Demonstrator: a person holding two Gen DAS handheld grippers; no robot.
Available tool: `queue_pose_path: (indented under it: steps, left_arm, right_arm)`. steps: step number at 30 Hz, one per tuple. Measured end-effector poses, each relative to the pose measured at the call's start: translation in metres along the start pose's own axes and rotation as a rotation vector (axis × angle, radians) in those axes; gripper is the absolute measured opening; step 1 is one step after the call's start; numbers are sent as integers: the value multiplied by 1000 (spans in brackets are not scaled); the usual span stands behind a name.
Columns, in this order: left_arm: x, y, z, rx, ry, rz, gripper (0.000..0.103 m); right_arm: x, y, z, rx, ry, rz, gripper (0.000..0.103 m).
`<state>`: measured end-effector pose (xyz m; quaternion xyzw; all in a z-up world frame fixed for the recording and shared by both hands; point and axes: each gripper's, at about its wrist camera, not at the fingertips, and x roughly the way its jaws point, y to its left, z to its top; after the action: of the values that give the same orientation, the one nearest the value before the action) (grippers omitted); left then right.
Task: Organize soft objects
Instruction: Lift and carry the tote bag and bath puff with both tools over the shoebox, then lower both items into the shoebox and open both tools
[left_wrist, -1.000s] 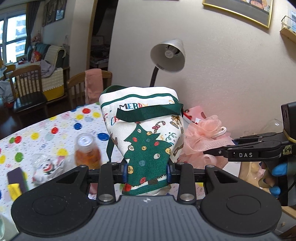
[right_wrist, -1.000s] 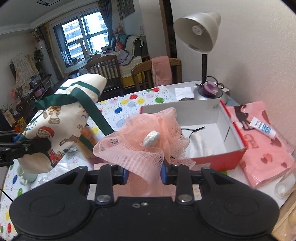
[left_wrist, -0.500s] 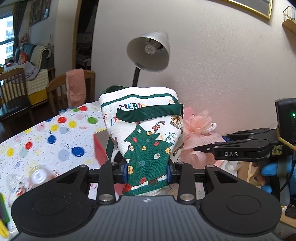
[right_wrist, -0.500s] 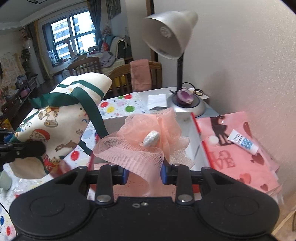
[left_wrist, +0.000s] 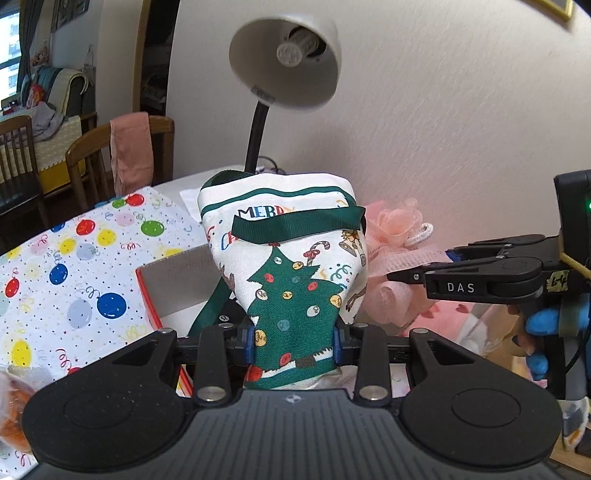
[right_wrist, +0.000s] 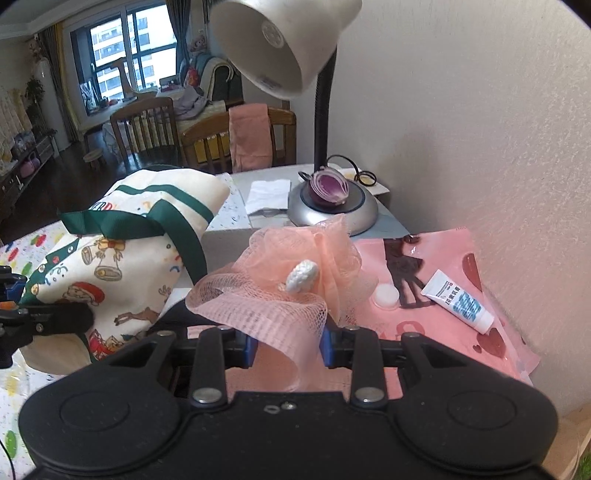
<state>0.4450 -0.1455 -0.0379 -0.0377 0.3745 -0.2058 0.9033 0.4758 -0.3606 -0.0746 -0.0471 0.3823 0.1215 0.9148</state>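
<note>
A: Cloth bag (left_wrist: 291, 280), colours?
B: Cream ground, green tree with red, yellow and grey baubles, green band at the rim, dark green ribbon handle (left_wrist: 295, 225). Santa and reindeer prints on its side.
A: Mesh pouf (right_wrist: 280, 273)?
B: Peach-pink netting, white cord loop (right_wrist: 302, 275).
A: Desk cover?
B: Tablecloth (left_wrist: 74, 258): white, with red, blue, yellow and green balloons and fine dots.
A: The box (left_wrist: 177, 280)?
B: Red outside, grey-white inside.
A: Lamp (right_wrist: 284, 48)?
B: White shade, black neck, silver base.
A: By the wall?
B: Pink bag (right_wrist: 436, 288), dark silhouette, red hearts; white tube (right_wrist: 456, 300) with blue print.
</note>
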Motion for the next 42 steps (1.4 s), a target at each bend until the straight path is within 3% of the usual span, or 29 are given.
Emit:
queue_pose_path:
  steps: [12,26,33,40,42]
  left_arm:
    - [58,2,-5,-12,108,49,35]
    - [98,10,-16,20,205,109,35]
    - [114,13,-25,0,281,95,35]
    - [121,9,-28,-3,302,105,37]
    - [122,8,-28,-1,302,111,42]
  right_arm:
    - [53,-1,-6,-56,91,9,32]
    - [94,12,-18,-126,176,30,32]
    - [102,11,-28,-140,207,36,33]
    - [103,10,-33,-147,219,47,37]
    - [103,11,-34,-156,222,53,40]
